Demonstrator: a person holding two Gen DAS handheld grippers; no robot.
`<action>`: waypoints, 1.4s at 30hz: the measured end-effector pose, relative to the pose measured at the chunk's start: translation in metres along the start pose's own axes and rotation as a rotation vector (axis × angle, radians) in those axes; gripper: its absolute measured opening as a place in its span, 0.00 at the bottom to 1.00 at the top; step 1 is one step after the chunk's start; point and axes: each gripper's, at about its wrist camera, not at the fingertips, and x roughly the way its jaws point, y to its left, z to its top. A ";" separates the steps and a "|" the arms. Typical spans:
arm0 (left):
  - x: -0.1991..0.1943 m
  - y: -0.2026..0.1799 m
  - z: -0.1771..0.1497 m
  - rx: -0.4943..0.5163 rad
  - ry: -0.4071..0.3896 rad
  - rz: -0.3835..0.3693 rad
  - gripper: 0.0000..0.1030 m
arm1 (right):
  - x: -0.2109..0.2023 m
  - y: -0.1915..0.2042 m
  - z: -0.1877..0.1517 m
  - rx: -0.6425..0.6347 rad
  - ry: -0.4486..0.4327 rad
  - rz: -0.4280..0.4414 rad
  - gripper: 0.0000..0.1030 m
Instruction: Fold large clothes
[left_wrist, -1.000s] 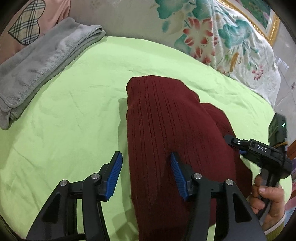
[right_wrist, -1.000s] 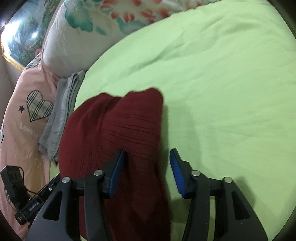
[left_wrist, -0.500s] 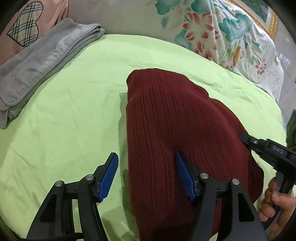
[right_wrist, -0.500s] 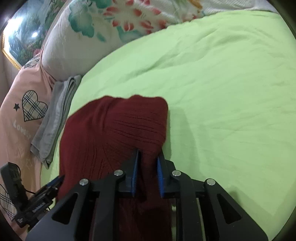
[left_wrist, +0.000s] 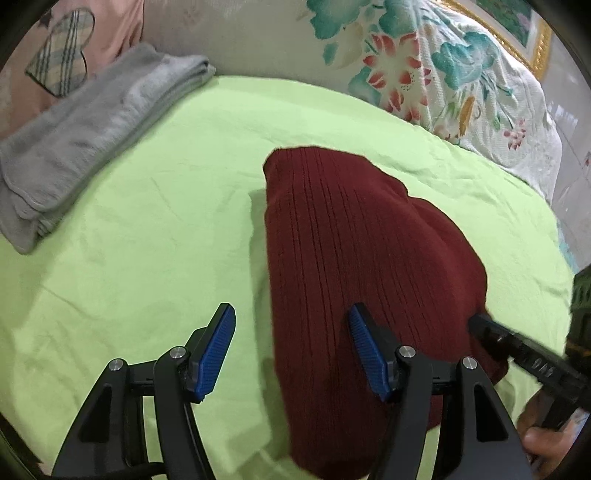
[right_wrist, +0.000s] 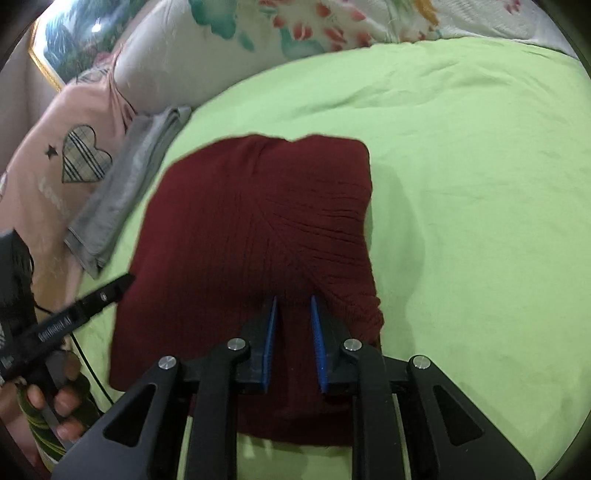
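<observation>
We hold the maroon ribbed sweater (right_wrist: 258, 229) folded on the green bed sheet (right_wrist: 480, 184), centre of frame. The right gripper (right_wrist: 293, 336) pinches its near fold; the left gripper (left_wrist: 291, 350) stands released, straddling its left edge. Lifting one-sided would, we judge, spill the fold open. In the left view its long axis and ribs run from lower frame toward the floral pillow (left_wrist: 406, 74).

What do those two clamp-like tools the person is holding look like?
Each hand-held gripper, left and right, has two black, angular plastic fingers with triangular cutouts, silver screws and ribbed blue pads. The bodies carry white lettering; a thin black cable trails from the left one.
</observation>
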 end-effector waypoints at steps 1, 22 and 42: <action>-0.006 0.000 -0.002 0.008 -0.006 0.012 0.63 | -0.005 0.003 0.000 -0.006 -0.008 0.007 0.19; -0.057 -0.004 -0.073 0.122 -0.010 0.164 0.83 | -0.060 0.027 -0.062 -0.094 -0.031 0.046 0.62; -0.059 0.007 -0.137 0.141 0.079 0.175 0.83 | -0.065 0.022 -0.112 -0.141 0.026 -0.012 0.73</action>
